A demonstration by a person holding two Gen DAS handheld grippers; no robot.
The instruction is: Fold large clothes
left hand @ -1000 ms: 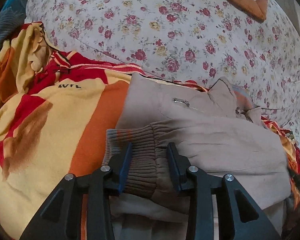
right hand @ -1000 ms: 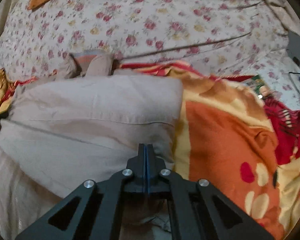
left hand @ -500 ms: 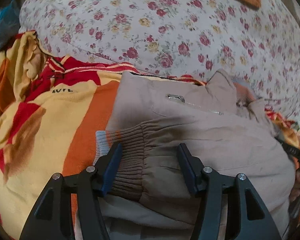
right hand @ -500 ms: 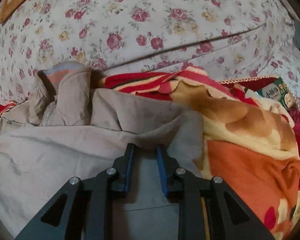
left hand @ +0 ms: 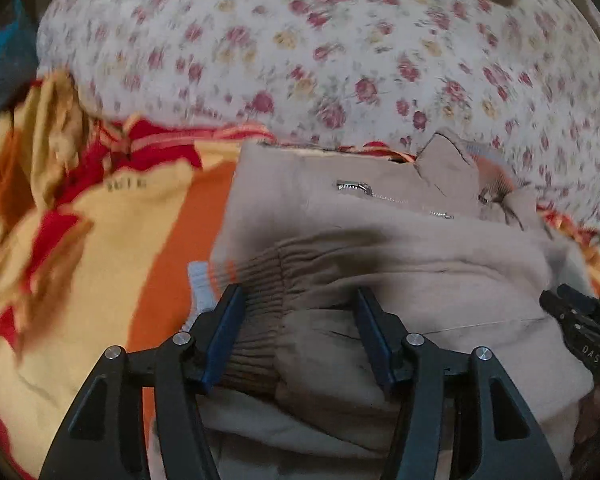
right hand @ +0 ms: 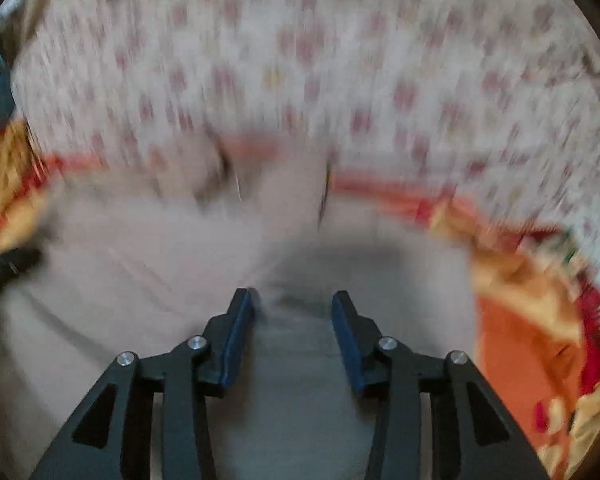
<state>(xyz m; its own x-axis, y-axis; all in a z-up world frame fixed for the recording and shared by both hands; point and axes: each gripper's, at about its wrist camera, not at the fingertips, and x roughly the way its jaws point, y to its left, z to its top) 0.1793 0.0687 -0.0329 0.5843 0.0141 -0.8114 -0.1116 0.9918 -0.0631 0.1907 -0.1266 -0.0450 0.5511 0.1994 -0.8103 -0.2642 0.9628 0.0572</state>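
Note:
A beige jacket (left hand: 400, 256) lies folded on the bed, its sleeve laid across the body. The brown ribbed cuff (left hand: 260, 280) ends at the jacket's left edge, and a zip pocket and the collar show behind it. My left gripper (left hand: 298, 300) is open, its jaws wide on either side of the cuff and sleeve, gripping nothing. In the right wrist view, which is blurred, the jacket (right hand: 160, 260) fills the lower half. My right gripper (right hand: 294, 300) is open just above it. It also shows at the right edge of the left wrist view (left hand: 580, 320).
The jacket rests on a yellow, orange and red blanket (left hand: 100, 240), which also shows at the right of the right wrist view (right hand: 520, 320). A floral quilt (left hand: 320, 60) rises behind it.
Both grippers have opened wide and let go of the jacket. The sleeve now lies on the jacket body. The right gripper is moving fast, blurring its view.

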